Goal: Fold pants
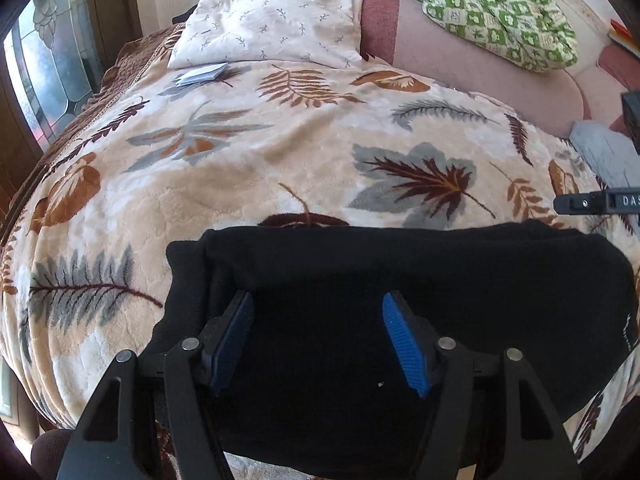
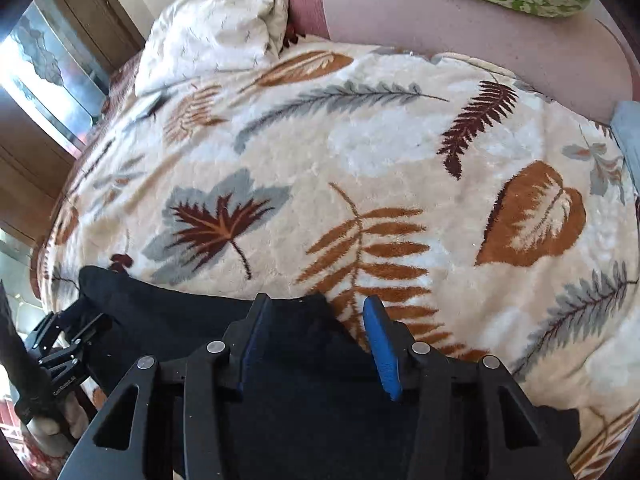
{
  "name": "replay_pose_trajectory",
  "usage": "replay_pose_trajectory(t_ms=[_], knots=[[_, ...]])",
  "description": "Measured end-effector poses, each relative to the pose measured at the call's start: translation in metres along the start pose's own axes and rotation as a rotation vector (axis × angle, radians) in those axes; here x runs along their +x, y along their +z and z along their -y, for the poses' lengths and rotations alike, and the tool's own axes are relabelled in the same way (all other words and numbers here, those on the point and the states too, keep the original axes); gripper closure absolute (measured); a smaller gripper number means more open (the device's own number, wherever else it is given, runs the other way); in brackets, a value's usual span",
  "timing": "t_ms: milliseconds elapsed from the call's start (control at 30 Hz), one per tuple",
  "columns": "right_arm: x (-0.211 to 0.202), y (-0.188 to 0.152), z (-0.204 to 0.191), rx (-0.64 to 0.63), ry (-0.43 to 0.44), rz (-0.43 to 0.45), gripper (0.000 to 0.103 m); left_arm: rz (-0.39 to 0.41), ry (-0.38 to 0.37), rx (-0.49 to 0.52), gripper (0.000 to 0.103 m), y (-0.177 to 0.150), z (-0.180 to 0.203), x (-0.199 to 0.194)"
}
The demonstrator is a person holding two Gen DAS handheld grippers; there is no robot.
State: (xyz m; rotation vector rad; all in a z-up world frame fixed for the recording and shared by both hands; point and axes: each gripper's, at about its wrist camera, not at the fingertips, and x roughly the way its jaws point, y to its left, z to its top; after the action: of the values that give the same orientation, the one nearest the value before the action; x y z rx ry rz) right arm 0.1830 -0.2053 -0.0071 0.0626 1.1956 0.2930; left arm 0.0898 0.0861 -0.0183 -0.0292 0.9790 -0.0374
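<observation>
Black pants [image 1: 360, 272] lie folded into a wide bundle on the near part of a leaf-patterned blanket [image 1: 240, 168]. In the left wrist view my left gripper [image 1: 317, 300] hangs over the left half of the bundle, its blue pads [image 1: 404, 348] spread apart with dark cloth below them and nothing pinched. In the right wrist view my right gripper [image 2: 316, 302] stands at the pants' [image 2: 180, 316] far right corner. Its jaws are partly apart, that corner lies between them, and the pads [image 2: 380, 344] do not press it. The left gripper [image 2: 60, 344] shows at the left edge there.
A cream pillow [image 1: 272, 24] and a small booklet [image 1: 200, 74] sit at the head of the bed. A pink headboard cushion [image 1: 472, 60] carries a green patterned quilt [image 1: 500, 12]. A grey cloth [image 1: 600, 152] lies at the right. A window [image 1: 48, 64] is on the left.
</observation>
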Motion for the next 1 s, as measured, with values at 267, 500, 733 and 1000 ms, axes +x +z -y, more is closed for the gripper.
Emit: replay_pose_trajectory(t_ms=[267,500,733,1000], knots=[[0.034,-0.015,-0.003,-0.113,-0.007,-0.188,0.084,0.03,-0.022,0.038,0.036,-0.006,-0.002,0.003],[0.021,0.019,-0.009,-0.133,-0.18,-0.046,0.1,0.032,-0.026,0.036,0.036,-0.006,-0.004,0.004],[0.025,0.046,0.02,0.008,-0.007,-0.08,0.088,0.034,-0.028,0.03,0.036,-0.007,-0.004,0.004],[0.051,0.028,-0.01,-0.1,0.046,-0.185,0.054,0.035,-0.027,0.034,0.035,-0.006,-0.002,0.003]])
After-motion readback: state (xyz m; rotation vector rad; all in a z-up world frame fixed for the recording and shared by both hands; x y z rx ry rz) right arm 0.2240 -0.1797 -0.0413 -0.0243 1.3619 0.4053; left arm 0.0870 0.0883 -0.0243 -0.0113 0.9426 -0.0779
